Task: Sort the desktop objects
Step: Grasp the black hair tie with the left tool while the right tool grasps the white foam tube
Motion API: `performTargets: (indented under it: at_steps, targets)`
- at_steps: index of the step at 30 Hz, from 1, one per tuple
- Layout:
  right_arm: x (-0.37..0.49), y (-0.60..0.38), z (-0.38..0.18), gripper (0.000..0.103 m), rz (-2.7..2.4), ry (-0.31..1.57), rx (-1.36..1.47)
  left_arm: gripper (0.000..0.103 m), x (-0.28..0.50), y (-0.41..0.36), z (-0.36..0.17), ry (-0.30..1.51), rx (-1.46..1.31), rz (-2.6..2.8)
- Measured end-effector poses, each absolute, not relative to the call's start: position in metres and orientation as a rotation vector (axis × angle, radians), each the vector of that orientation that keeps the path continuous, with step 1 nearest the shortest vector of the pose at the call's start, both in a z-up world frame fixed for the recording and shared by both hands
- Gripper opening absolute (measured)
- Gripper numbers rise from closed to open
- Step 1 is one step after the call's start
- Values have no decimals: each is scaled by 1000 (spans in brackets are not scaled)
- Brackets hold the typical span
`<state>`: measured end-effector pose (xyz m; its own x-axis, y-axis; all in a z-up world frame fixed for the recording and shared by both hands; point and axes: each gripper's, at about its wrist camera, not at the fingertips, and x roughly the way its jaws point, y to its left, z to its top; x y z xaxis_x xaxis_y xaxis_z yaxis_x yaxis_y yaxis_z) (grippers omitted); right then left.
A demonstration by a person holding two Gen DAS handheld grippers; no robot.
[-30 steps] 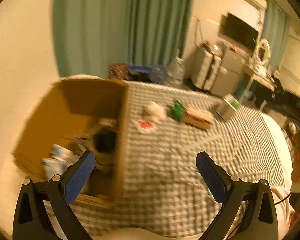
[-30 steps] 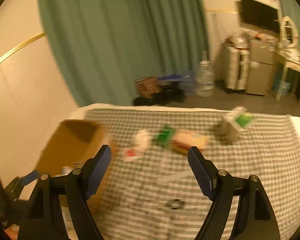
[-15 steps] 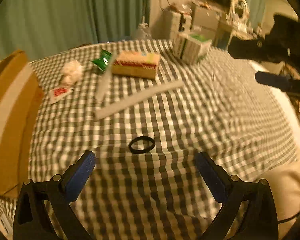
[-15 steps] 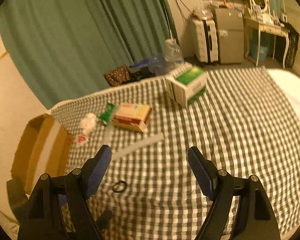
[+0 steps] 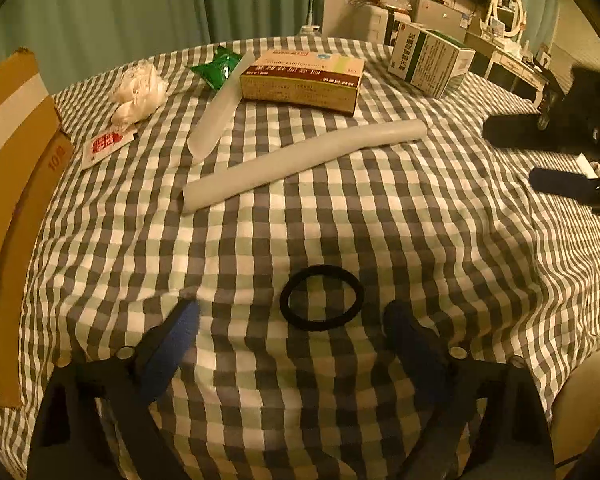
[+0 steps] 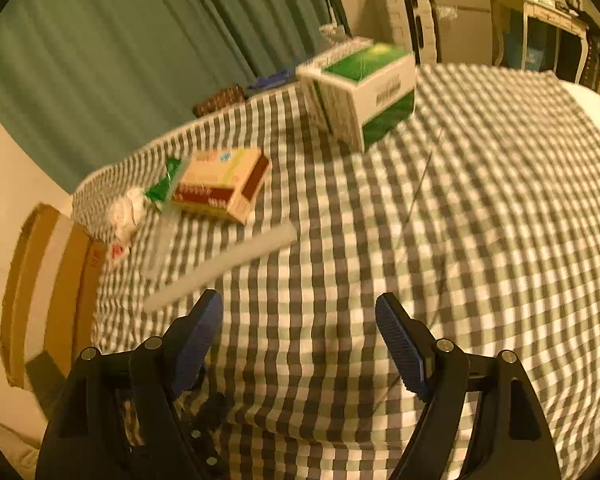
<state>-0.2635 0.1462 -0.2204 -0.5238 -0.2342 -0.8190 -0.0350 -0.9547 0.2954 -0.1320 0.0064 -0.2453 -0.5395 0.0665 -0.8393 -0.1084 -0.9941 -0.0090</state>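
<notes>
Since a second ago the left gripper (image 5: 292,316) has swung away from the brown cardboard box (image 5: 8,184) and come down low over the checked grey-and-white cloth (image 5: 420,240), so that the black rubber ring (image 5: 321,298) now lies just ahead of its blue fingertips (image 5: 180,320), between them but touching neither. Its jaws stand wide apart and hold nothing. The right gripper (image 6: 298,320) is likewise spread wide and empty, hovering above bare cloth; in the left wrist view it shows at the right edge as dark fingers.

Room to move is good around the ring: bare cloth on every side, the cloth's near edge falling away below the left gripper, and the cardboard box standing along the left edge. Beyond the ring the long white foam tube (image 5: 304,162) lies flat, its long axis running from near left to far right. A shorter translucent plastic tube (image 5: 220,108) lies farther back, pointing away and slightly right, its far end just beside the tan and maroon medicine carton (image 5: 302,82). A green foil packet (image 5: 216,66) sits just left of that carton, a crumpled white tissue (image 5: 138,90) and a small red-and-white sachet (image 5: 104,146) nearer the cardboard box, and a green-and-white box (image 6: 360,92) stands well apart at the far right.
</notes>
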Motion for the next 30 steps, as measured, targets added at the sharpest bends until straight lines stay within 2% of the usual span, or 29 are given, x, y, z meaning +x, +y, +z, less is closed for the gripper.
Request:
performTargets:
  at_steps: [1,3,4,5,6,7,9,11,15,19,27,30]
  targets:
    - [-264,144,-222,79,-2615,-401,1479,83,-131,5,-245,64,-1443,2678]
    - [-264,143,-223,79,-2618,-402,1479,59,-132,2,-245,55,-1431,2684]
    - [-264,143,-223,79,-2618,-407,1476,52,-132,1,-243,49,-1429,2684]
    - [-263,143,-223,79,-2619,-408,1473,39,-132,-1,-243,43,-1429,2677]
    - [-263,142,-223,79,-2623,-402,1475,30,-133,-3,-241,42,-1427,2675]
    - [-263,141,-223,79,-2627,-393,1478,29,-133,-5,-241,37,-1429,2672]
    - [-262,140,-224,79,-2634,-384,1487,15,-133,-11,-239,3,-1429,2675]
    - [-262,139,-226,79,-2632,-383,1490,10,-133,-18,-233,-37,-1409,2696]
    - [-267,135,-231,79,-2623,-371,1485,7,-139,-37,-226,-98,-1383,2769]
    - [-279,125,-240,79,-2569,-402,1488,7,-150,-60,-222,-169,-1388,2860]
    - [-320,83,-266,79,-2452,-568,1523,7,-163,-85,-225,-201,-1377,2958]
    - [-330,71,-269,81,-2531,-568,1527,7,-166,-85,-228,-207,-1390,2944]
